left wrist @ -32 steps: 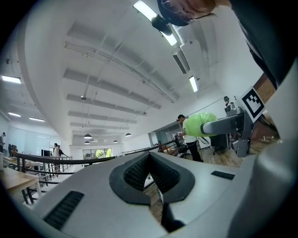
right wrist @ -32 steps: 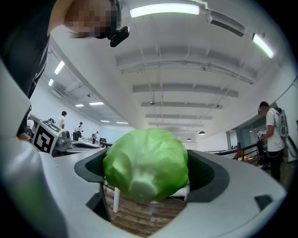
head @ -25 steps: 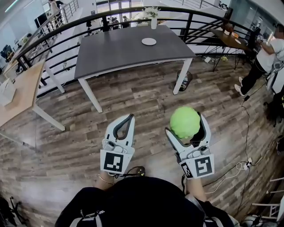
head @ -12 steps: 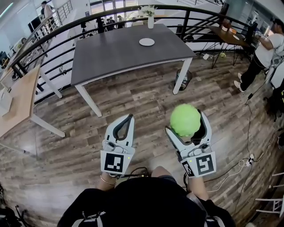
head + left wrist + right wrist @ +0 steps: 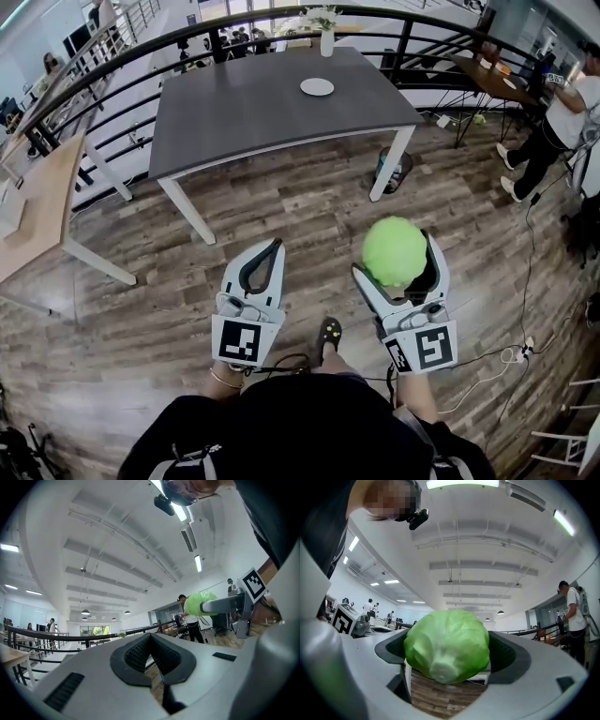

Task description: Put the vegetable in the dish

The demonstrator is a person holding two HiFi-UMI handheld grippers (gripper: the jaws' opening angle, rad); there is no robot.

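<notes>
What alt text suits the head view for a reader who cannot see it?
The right gripper holds a green cabbage above a wood floor; the left gripper is shut, empty. A white dish sits on a grey table ahead.

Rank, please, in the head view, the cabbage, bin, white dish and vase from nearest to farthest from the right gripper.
1. cabbage, in the right gripper.
2. bin, on the floor.
3. white dish, on the grey table.
4. vase, at the table's far edge.
</notes>
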